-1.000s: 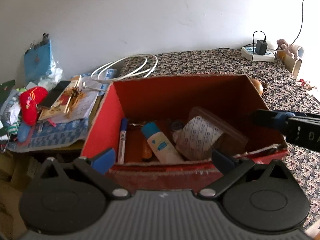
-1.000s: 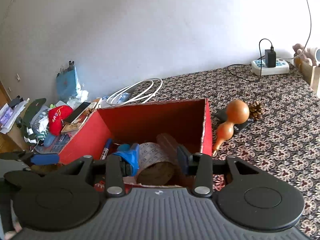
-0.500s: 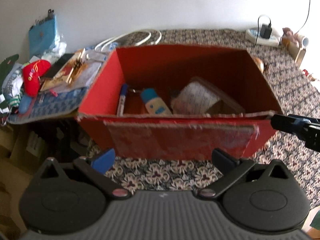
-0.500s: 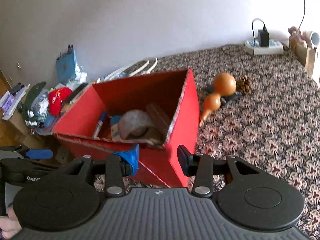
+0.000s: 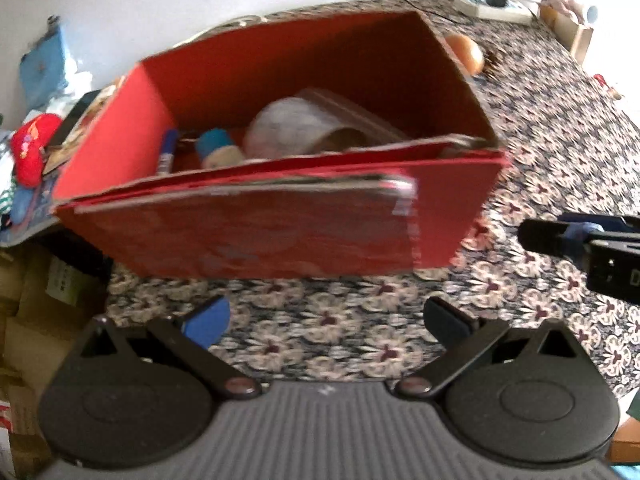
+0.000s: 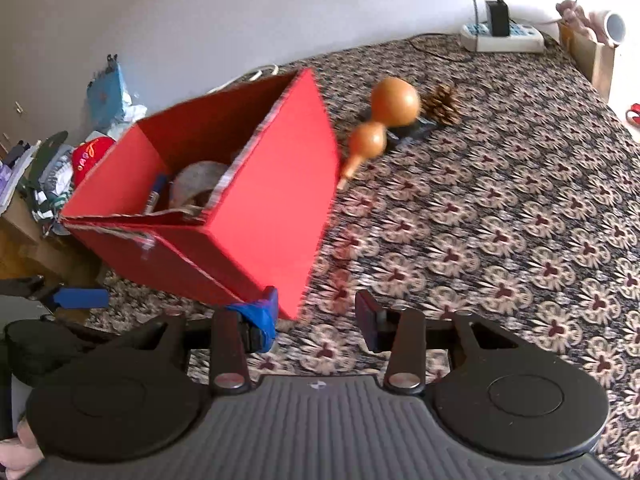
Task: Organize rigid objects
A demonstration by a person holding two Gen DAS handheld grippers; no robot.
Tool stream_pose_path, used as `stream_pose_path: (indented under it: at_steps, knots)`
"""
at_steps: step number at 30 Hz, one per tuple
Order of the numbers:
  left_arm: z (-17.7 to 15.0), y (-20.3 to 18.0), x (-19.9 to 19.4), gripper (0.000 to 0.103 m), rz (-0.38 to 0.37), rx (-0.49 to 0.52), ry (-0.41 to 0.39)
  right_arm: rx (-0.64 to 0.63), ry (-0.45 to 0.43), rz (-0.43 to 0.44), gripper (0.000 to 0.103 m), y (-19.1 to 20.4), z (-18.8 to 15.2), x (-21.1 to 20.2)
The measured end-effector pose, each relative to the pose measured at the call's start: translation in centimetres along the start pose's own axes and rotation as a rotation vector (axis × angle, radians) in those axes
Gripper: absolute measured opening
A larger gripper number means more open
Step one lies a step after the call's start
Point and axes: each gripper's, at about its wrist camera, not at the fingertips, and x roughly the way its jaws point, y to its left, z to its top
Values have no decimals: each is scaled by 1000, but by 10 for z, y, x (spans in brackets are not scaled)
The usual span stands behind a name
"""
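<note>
A red cardboard box stands on the patterned tablecloth; it also shows in the right wrist view. Inside lie a blue marker, a blue-capped bottle, a paper-wrapped roll and a brown case. An orange gourd lies right of the box beside a pine cone. My left gripper is open and empty, in front of the box. My right gripper is open and empty, at the box's near right corner.
A pile of clutter with a red plush and a blue pouch lies left of the box. A power strip with charger sits at the far right. The table's left edge drops to cardboard boxes.
Both grippers have pulled back from over the box toward me. The box now sits farther away with its front wall fully in view.
</note>
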Motion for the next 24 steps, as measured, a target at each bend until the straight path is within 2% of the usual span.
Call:
stream_pose_path:
  at_steps: [7, 13, 17, 20, 24]
  knots:
    - [5, -60, 13, 103, -61, 77, 48, 47, 38, 0, 26, -47, 2, -4]
    - [15, -113, 21, 103, -104, 145, 45, 67, 51, 1, 26, -87, 10, -5]
    - [23, -148, 27, 103, -118, 200, 15, 100, 66, 19, 26, -114, 23, 0]
    - [30, -170, 32, 103, -112, 233, -38, 124, 67, 50, 26, -130, 39, 6]
    - [43, -182, 42, 103, -125, 217, -109, 111, 62, 78, 26, -143, 66, 20]
